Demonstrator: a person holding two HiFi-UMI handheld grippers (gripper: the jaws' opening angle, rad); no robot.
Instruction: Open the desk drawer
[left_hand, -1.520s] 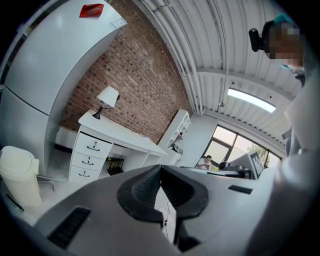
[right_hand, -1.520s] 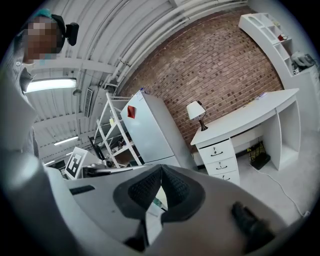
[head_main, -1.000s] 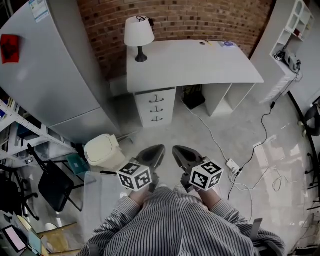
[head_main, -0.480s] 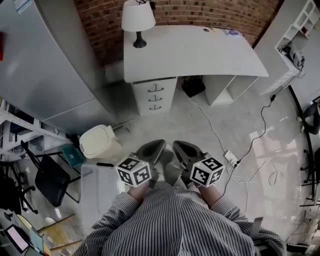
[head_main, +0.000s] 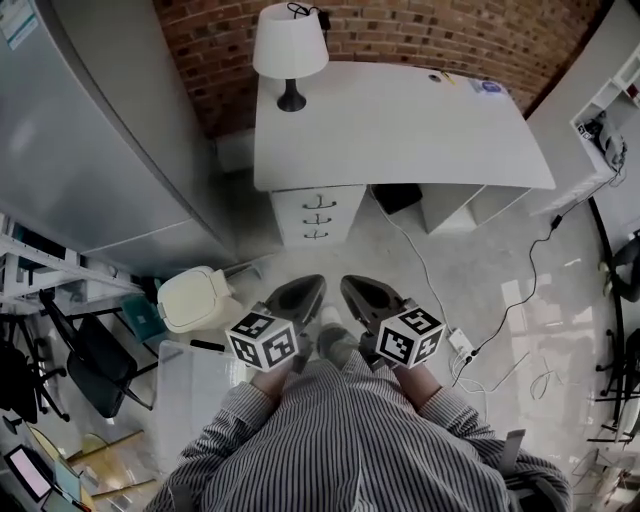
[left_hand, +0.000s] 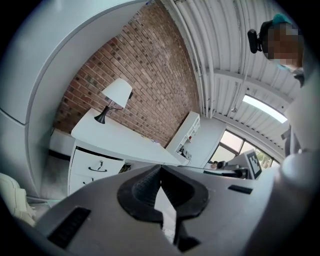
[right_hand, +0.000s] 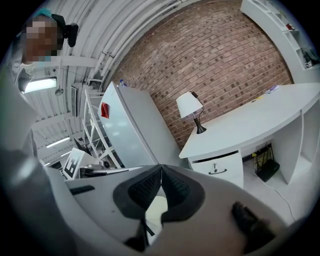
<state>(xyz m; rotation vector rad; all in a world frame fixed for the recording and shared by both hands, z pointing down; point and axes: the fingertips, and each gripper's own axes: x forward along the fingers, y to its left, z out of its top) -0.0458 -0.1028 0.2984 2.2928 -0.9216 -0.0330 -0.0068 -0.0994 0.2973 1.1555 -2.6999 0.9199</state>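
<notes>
A red brick wall (head_main: 400, 30) backs a room with a pale, glossy floor (head_main: 480, 270), and a white desk (head_main: 400, 120) is set against it. A white-shaded table lamp (head_main: 290, 50) is stood on the desk's left end. Under that end a stack of three drawers (head_main: 318, 215) with dark handles is fitted; all three are seen shut, the top drawer (head_main: 318, 201) included. A grey refrigerator (head_main: 100, 150) is placed to the left, with a cream lidded bin (head_main: 195, 298) on the floor near it. The left gripper (head_main: 305, 290) and right gripper (head_main: 358, 288) are held side by side, low before the striped sleeves (head_main: 340, 430), well apart from the drawers and aimed toward them. Both sets of jaws are closed pad to pad, with nothing gripped between them
</notes>
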